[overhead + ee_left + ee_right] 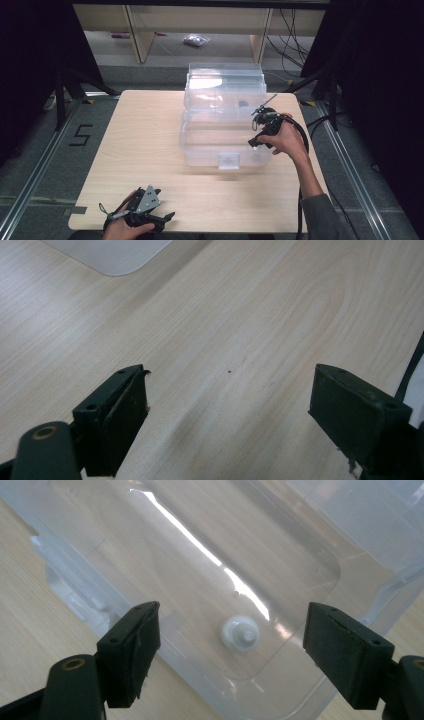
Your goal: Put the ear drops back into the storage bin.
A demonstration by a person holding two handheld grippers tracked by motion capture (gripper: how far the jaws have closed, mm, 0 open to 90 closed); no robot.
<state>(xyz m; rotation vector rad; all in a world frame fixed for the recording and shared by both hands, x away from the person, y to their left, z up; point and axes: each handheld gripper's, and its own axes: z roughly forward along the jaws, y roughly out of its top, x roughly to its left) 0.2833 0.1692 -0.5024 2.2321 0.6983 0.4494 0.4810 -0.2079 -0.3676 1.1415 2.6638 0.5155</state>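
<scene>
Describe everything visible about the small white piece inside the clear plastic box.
The small white piece is round, like a cap or knob, with a raised stub at its centre, and looks like smooth plastic. It lies on the floor of the clear plastic box, near one rounded corner, touching nothing but the box. The right gripper hangs over it with jaws wide apart, not touching it. What the piece is cannot be told.
</scene>
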